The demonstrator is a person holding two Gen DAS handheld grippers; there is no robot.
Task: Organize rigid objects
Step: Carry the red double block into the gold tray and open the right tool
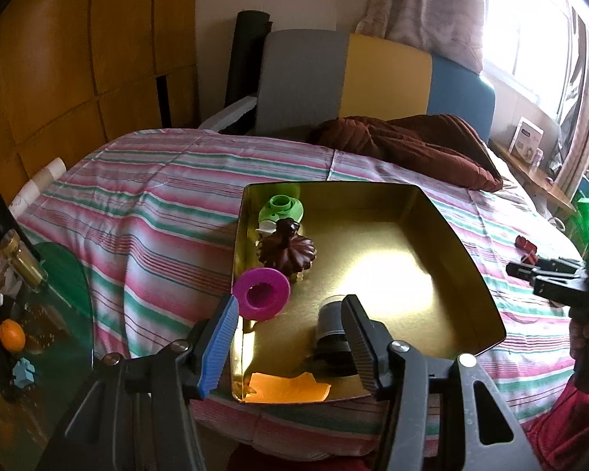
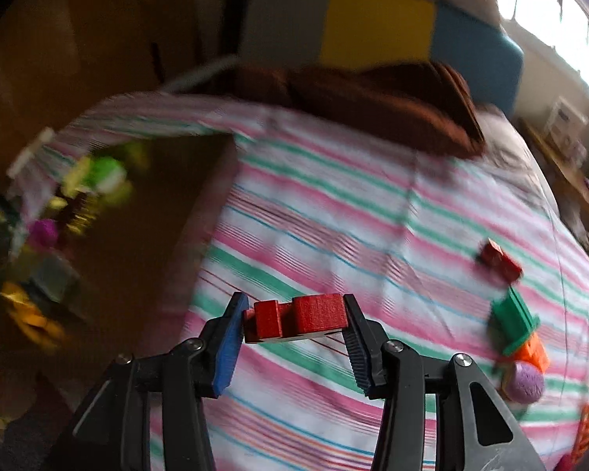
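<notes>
My right gripper (image 2: 294, 316) is clamped on a red block piece (image 2: 298, 320), its pads pressing both ends, and the piece hangs clear above the striped bedspread (image 2: 333, 216). My left gripper (image 1: 290, 314) stands partly open with nothing gripped, poised over the near end of the gold tin tray (image 1: 471, 267); a grey cylinder (image 1: 331, 325) lies in the tray just beside its right finger, whether touching I cannot tell.

In the tray sit a magenta ring (image 1: 263, 292), a dark brown carved piece (image 1: 286, 251), a green piece (image 1: 280, 208) and an orange scrap (image 1: 290, 386), mostly along the left wall; its right half is bare. The tray rests on the bed, a brown blanket (image 1: 408, 145) bunched behind it. Loose on the bedspread to my right lie another red block (image 2: 498, 261), a green piece (image 2: 512, 320), an orange piece (image 2: 534, 353) and a purple ball (image 2: 524, 382). The right view is blurred.
</notes>
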